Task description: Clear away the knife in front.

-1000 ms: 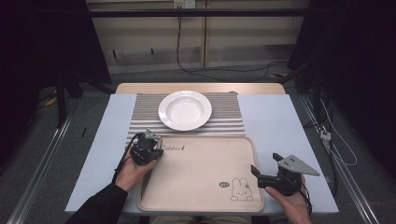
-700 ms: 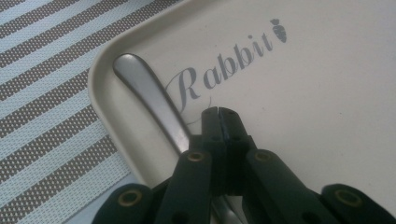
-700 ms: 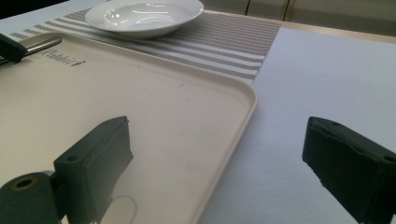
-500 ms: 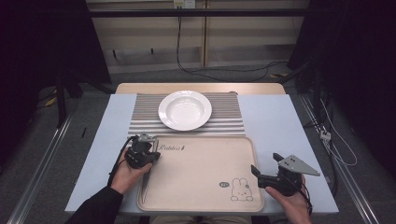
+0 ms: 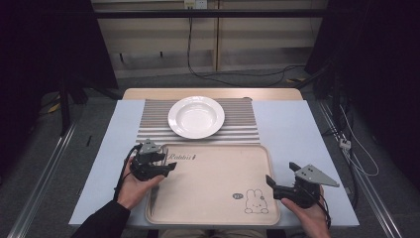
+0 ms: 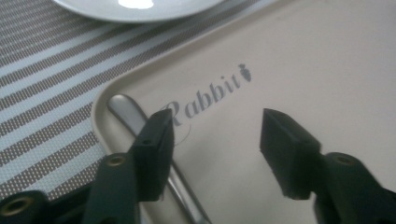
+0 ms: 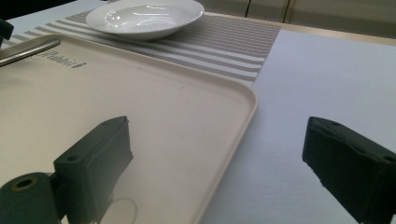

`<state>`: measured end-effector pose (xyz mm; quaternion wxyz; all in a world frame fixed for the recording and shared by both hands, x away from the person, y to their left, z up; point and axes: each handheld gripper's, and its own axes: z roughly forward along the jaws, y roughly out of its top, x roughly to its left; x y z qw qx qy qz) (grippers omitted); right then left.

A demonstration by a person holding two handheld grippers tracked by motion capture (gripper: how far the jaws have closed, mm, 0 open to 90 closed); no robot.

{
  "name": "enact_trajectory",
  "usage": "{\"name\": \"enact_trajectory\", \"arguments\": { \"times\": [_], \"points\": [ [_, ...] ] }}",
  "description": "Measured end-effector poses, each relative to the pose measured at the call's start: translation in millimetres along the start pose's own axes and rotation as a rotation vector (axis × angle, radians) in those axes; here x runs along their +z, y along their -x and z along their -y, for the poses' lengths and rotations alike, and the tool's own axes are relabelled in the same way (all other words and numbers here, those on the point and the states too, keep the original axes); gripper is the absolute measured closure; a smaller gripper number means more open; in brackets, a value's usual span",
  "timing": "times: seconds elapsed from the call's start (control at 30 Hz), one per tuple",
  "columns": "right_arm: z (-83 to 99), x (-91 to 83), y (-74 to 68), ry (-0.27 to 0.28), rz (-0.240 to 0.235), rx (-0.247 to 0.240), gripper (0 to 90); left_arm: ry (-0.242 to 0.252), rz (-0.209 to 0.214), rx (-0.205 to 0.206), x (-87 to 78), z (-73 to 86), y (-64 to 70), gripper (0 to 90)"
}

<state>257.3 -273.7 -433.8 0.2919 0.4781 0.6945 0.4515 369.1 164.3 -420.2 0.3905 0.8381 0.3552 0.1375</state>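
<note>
Pale blue tabletop (image 5: 297, 134) carried a striped mat (image 5: 153, 124), a white plate (image 5: 196, 116) and a beige tray (image 5: 218, 183). Since the earlier picture, the left gripper (image 5: 166, 163) had come down over the tray's far left corner, jaws apart, one beside a metal utensil handle (image 6: 133, 116) lying in that corner. The right gripper (image 5: 277, 178) had stayed at the tray's right edge, jaws wide apart and empty.

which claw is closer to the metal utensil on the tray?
Left. The left claw hangs open right over the metal utensil at the tray's far-left corner; the right claw sits at the near-right edge.
</note>
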Motion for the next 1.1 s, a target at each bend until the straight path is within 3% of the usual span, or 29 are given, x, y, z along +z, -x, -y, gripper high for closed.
{"name": "enact_trajectory", "arguments": {
  "times": [0.07, 0.2, 0.27, 0.33, 0.4, 0.57, 0.73, 0.8, 1.1],
  "points": [
    [0.0, -0.2, 0.1, 0.000, 0.000, 0.001, 7.9, 0.026, -0.016, 0.013, -6.1, 0.8, 3.5, 25.7],
    [0.0, -0.6, 0.2, 0.003, 0.000, 0.002, 7.9, 0.076, -0.028, -0.014, -20.7, 3.2, 6.2, 11.7],
    [-0.1, -1.1, 0.3, 0.004, 0.001, 0.005, 7.9, 0.092, -0.039, -0.004, -27.2, 6.4, 8.2, 7.9],
    [-0.1, -1.2, 0.5, 0.005, 0.003, 0.006, 7.9, 0.107, -0.060, -0.015, -33.5, 10.6, 10.8, 7.5],
    [0.0, -1.2, 0.8, 0.005, 0.005, 0.005, 7.9, 0.123, -0.058, 0.005, -38.8, 16.0, 12.9, 7.4],
    [0.3, -1.7, 1.3, 0.006, 0.010, 0.005, 7.9, 0.118, -0.080, -0.011, -47.0, 27.8, 10.6, 5.4],
    [0.6, -2.6, 1.4, 0.007, 0.012, 0.007, 7.9, 0.143, -0.118, -0.085, -51.5, 40.2, -1.2, 5.4],
    [0.7, -2.6, 1.5, 0.006, 0.010, 0.006, 7.9, 0.160, -0.130, -0.092, -53.2, 42.5, -5.2, 5.4],
    [0.8, -2.1, 1.9, 0.004, 0.011, 0.008, 7.8, 0.176, -0.108, -0.113, -50.6, 47.8, -14.9, 5.2]
  ]
}}
